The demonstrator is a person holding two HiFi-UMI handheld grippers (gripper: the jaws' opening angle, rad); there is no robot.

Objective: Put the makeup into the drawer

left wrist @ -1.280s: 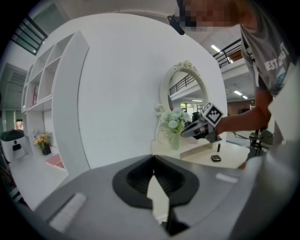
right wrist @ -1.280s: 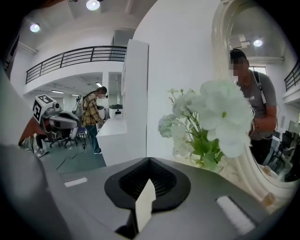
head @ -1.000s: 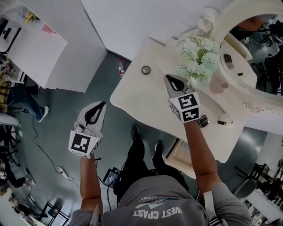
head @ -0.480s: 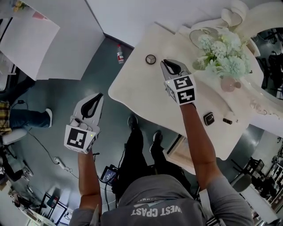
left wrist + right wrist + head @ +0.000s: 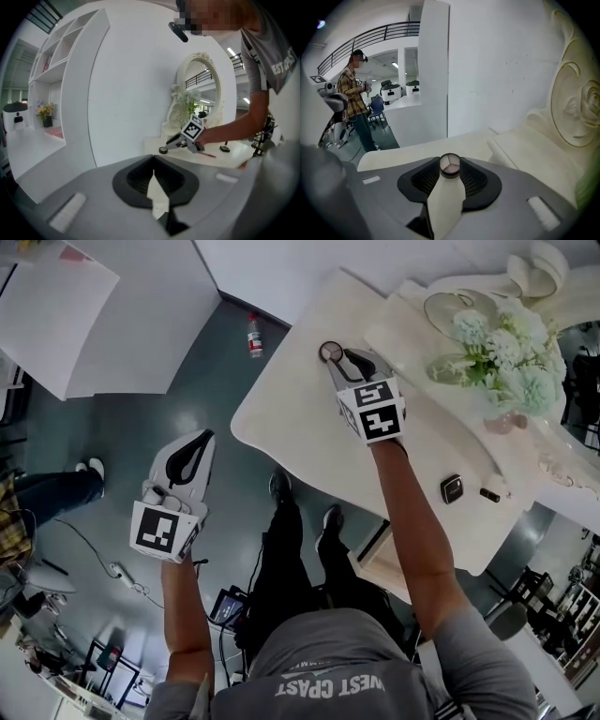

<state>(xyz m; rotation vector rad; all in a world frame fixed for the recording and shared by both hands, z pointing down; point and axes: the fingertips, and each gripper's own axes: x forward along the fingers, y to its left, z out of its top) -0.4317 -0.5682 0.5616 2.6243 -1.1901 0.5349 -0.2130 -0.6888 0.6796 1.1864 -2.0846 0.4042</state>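
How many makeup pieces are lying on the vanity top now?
3: a round compact at the left end, a square black compact and a small tube side by side toward the right. The flowers may hide more.

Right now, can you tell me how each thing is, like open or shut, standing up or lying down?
right gripper: jaws open, have just been opening, round compact between their tips
left gripper: jaws shut, empty
round compact: lying flat on the table
square compact: closed, lying flat
small tube: lying on its side
drawer: looks pulled out below the table
bottle: lying on the floor
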